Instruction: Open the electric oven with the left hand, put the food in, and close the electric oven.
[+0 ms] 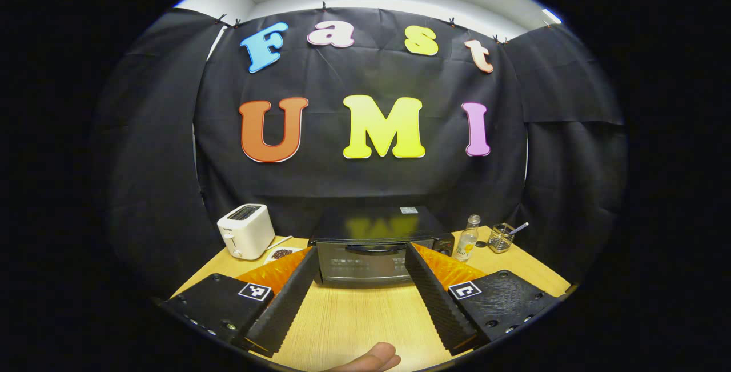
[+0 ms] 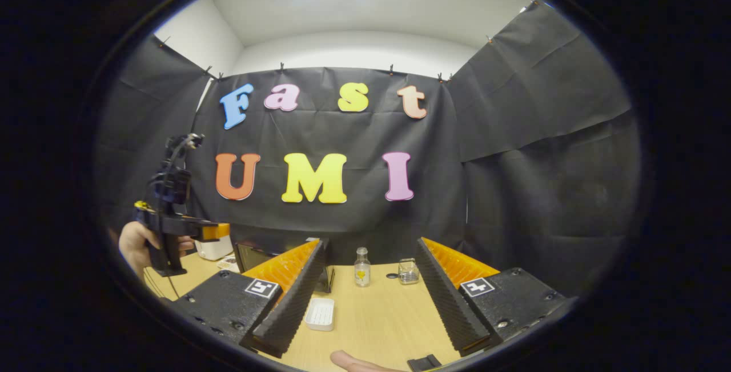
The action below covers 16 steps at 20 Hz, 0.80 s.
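Note:
The black electric oven [image 1: 365, 235] stands at the back of the wooden table, its glass door shut and its handle [image 1: 368, 250] across the top of the door. My left gripper [image 1: 361, 255] is open and faces the oven, some way short of it, with nothing between its fingers. In the right gripper view a hand holds that left gripper [image 2: 212, 230] up at the left, in front of the oven [image 2: 254, 255]. My right gripper [image 2: 371, 246] is open and holds nothing. A small white rectangular dish [image 2: 320, 313] lies on the table by its left finger; what it contains cannot be made out.
A white toaster [image 1: 246, 231] and a small plate of dark bits [image 1: 281, 254] sit left of the oven. On its right are a small bottle [image 1: 467, 239] and a glass cup [image 1: 501, 237] with a spoon. Bare tabletop [image 1: 365, 315] lies before the oven.

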### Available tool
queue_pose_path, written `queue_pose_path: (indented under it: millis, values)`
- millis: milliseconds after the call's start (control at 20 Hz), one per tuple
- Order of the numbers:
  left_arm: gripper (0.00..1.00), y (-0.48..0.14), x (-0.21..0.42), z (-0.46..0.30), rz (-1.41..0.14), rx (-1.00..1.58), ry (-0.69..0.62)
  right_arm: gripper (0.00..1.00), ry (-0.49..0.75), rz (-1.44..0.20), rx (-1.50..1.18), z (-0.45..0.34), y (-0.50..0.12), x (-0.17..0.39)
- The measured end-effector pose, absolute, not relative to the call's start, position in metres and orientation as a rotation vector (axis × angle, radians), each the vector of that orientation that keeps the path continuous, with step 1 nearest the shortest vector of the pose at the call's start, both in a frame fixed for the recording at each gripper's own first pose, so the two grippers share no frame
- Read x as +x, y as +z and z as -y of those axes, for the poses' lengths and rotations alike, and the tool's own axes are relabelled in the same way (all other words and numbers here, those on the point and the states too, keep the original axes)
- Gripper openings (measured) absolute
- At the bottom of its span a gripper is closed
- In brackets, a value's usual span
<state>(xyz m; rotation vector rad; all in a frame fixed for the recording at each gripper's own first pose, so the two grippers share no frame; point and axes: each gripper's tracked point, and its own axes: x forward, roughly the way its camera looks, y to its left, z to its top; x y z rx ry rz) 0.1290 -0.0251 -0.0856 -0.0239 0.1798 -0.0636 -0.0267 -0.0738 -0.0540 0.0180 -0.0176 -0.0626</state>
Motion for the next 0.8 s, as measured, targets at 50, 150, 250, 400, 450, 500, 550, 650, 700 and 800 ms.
queue_pose_path:
  millis: [50, 150, 250, 400, 450, 500, 550, 650, 700, 800]
  values:
    - [0.97, -0.076, 0.113, 0.023, -0.158, -0.024, -0.061, 0.96, -0.069, 0.016, 0.02, 0.072, -0.052, -0.026]
    - [0.97, -0.062, 0.083, 0.023, -0.118, -0.021, -0.068, 0.96, -0.074, 0.005, 0.032, 0.062, -0.049, -0.022]
    - [0.96, -0.05, 0.053, 0.02, -0.09, -0.029, -0.071, 1.0, -0.046, -0.005, 0.041, 0.044, -0.047, -0.022]
    - [0.97, -0.043, 0.019, 0.01, -0.03, -0.026, -0.033, 1.0, -0.013, 0.003, 0.04, 0.022, -0.044, -0.022]
    - [0.97, -0.047, 0.01, 0.008, -0.024, -0.035, -0.02, 0.96, -0.006, 0.01, 0.035, 0.015, -0.044, -0.022]
    - [0.97, -0.056, -0.001, 0.011, -0.032, -0.049, -0.019, 1.0, 0.004, 0.016, 0.034, 0.006, -0.045, -0.022]
    - [0.96, -0.065, -0.012, 0.013, -0.038, -0.066, -0.028, 1.0, 0.011, 0.012, 0.03, -0.001, -0.049, -0.022]
    - [0.97, -0.071, -0.026, 0.011, -0.035, -0.07, -0.034, 1.0, 0.035, -0.001, 0.02, -0.017, -0.059, -0.018]
    - [0.97, -0.071, -0.03, 0.005, -0.027, -0.05, -0.019, 1.0, 0.046, -0.01, 0.011, -0.022, -0.065, -0.019]
    - [0.96, -0.074, -0.03, -0.004, -0.023, -0.024, 0.008, 1.0, 0.058, -0.026, 0.011, -0.03, -0.07, -0.018]
